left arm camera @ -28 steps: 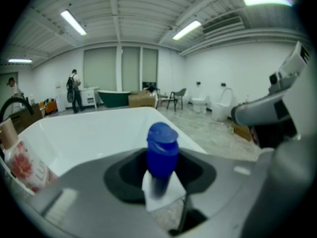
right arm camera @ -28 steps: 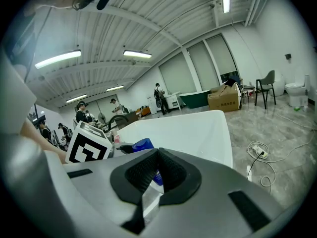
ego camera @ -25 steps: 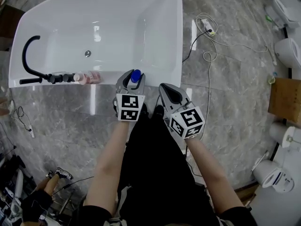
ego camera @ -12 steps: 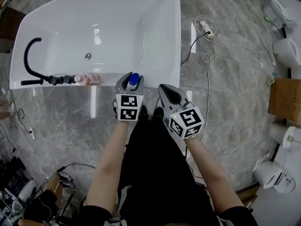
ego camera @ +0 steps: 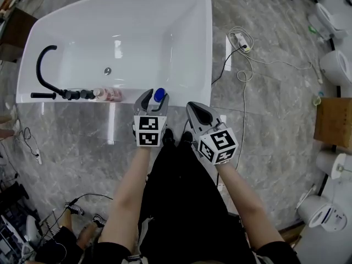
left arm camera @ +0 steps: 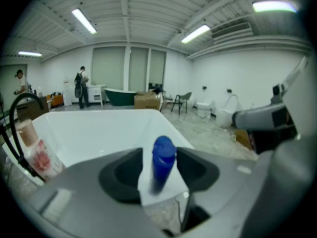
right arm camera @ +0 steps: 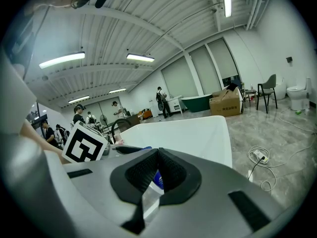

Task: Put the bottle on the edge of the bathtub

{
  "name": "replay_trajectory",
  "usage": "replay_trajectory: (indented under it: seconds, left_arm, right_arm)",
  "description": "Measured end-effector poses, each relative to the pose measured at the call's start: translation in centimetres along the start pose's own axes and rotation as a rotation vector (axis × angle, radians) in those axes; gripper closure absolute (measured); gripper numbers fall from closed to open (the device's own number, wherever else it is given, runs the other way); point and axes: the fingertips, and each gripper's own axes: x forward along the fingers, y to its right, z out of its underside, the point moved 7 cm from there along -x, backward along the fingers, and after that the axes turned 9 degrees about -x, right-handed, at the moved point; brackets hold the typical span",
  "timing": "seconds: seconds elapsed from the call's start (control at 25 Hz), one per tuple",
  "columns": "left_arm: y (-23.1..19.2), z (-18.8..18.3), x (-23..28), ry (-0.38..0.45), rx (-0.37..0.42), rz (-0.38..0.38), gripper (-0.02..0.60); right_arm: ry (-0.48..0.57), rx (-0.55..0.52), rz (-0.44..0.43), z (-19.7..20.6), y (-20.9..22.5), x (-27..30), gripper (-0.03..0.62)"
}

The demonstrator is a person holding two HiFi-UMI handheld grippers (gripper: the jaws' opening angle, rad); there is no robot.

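A blue-capped bottle (ego camera: 159, 94) stands upright on the near rim of the white bathtub (ego camera: 181, 89). My left gripper (ego camera: 154, 96) is around it, one jaw on each side. In the left gripper view the bottle (left arm camera: 163, 160) shows a thin gap to each pad, and the jaws of the left gripper (left arm camera: 159, 155) are opening. My right gripper (ego camera: 193, 108) hangs just right of it over the floor, shut with nothing held. In the right gripper view the bottle's blue label peeks behind the closed jaws of the right gripper (right arm camera: 158, 151).
A pink bottle (ego camera: 110, 94), black knobs and a curved black faucet (ego camera: 47, 70) sit on the same rim further left. A cable and power strip (ego camera: 242, 37) lie on the marble floor at right. Toilets (ego camera: 336, 65) and a wooden box (ego camera: 333, 120) stand beyond.
The left jaws have spread apart round the blue bottle, which stays standing on the rim. Both grippers sit slightly lower in the head view.
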Motion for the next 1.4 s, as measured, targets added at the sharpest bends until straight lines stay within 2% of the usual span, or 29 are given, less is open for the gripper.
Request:
replay_trajectory:
  seconds: [0.2,0.92,1.12,1.4]
  left_arm:
    - [0.2,-1.3,-2.1,0.038,-0.021,-0.003,0.373]
    - [-1.0,-4.0,-9.5,0.137,-0.056,-0.052,0.549]
    - [-1.0,-4.6,-11.2,0.162,-0.066,-0.058,0.574]
    - [-0.7,-4.5,-13.1,0.186,-0.075,-0.061,0.575]
  right_arm:
    - [0.017,-0.009,-0.006,-0.6,-0.2,-0.3,0.592]
    - [0.073,-0.063,-0.002,-2.7,-0.8,-1.9,0.592]
    - [0.085,-0.073,-0.001,-3.4,-1.0,-2.4,0.592]
    - [0.099,-0.099,-0.006,-4.2,-1.3,-3.0,0.592]
